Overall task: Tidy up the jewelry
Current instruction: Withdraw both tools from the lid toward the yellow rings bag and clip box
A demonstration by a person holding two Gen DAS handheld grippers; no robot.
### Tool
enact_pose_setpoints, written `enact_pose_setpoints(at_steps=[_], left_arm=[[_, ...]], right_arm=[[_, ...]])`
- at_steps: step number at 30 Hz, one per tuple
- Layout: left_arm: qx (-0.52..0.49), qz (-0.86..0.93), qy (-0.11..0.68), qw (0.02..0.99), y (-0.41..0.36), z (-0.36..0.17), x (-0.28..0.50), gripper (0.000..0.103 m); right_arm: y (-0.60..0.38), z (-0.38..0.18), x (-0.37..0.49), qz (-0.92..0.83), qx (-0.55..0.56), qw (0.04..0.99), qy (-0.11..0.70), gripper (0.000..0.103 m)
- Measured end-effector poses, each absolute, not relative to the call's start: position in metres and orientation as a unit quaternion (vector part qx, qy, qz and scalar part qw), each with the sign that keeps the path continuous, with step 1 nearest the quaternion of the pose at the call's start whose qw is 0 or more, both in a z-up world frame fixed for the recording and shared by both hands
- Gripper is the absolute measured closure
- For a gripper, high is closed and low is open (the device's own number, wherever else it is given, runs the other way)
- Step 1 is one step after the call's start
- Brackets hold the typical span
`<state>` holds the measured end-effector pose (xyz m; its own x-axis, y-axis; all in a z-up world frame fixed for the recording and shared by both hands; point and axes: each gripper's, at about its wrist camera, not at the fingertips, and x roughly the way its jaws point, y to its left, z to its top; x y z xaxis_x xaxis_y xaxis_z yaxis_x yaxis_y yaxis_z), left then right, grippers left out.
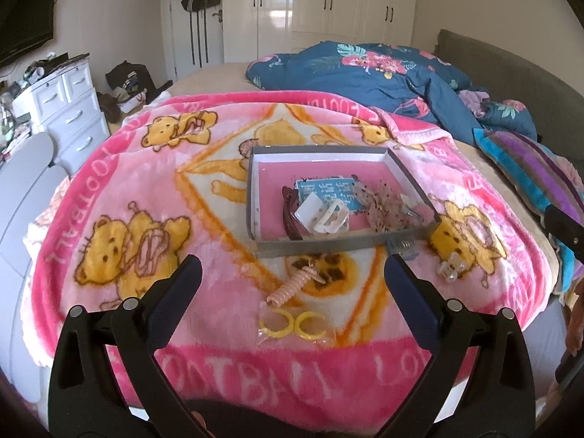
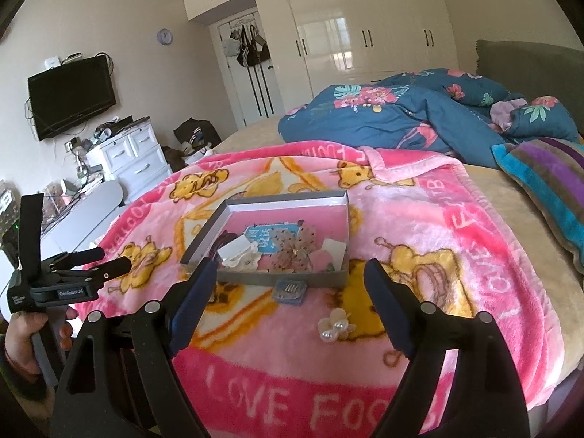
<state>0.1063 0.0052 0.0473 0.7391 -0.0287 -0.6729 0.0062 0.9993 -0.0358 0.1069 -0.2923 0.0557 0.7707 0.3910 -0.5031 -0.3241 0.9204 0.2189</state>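
Sorting partway done: grey box [image 1: 328, 246] on the pink blanket [image 1: 204, 219] holds several hair clips. Outside: spiral hair tie [image 1: 288, 286], yellow hoops [image 1: 292, 325], pearl clip [image 2: 335, 325], blue packet [image 2: 290, 292]. Left claw [image 1: 292, 273] and right claw [image 2: 288, 284] both open, empty.

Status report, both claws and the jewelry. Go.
Left claw open, empty. Right claw open, empty. Shallow grey cardboard box partly filled. Yellow plastic hoop earrings still loose on blanket.
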Motion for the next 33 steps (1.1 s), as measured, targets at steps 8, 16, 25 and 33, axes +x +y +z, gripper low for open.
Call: enact_pose_setpoints(at_steps=[8, 16, 25, 33], left_arm=[[-0.003, -0.008, 0.376, 0.927, -0.001, 0.033, 0.098, 0.009], [0.003, -0.006, 0.401, 0.916, -0.004, 0.008, 0.091, 0.009], [0.022, -0.015, 0.428, 0.903, -0.016, -0.020, 0.089, 0.009], [0.029, -0.016, 0.447, 0.894, -0.022, -0.036, 0.095, 0.009]], right_arm=[[-0.287, 0.047, 0.098, 0.201, 0.053, 0.934, 0.290, 0.021], [-0.279, 0.038, 0.091, 0.211, 0.034, 0.928, 0.303, 0.021], [-0.266, 0.019, 0.088, 0.222, 0.028, 0.918, 0.328, 0.021], [-0.249, 0.005, 0.099, 0.242, 0.027, 0.903, 0.353, 0.021]])
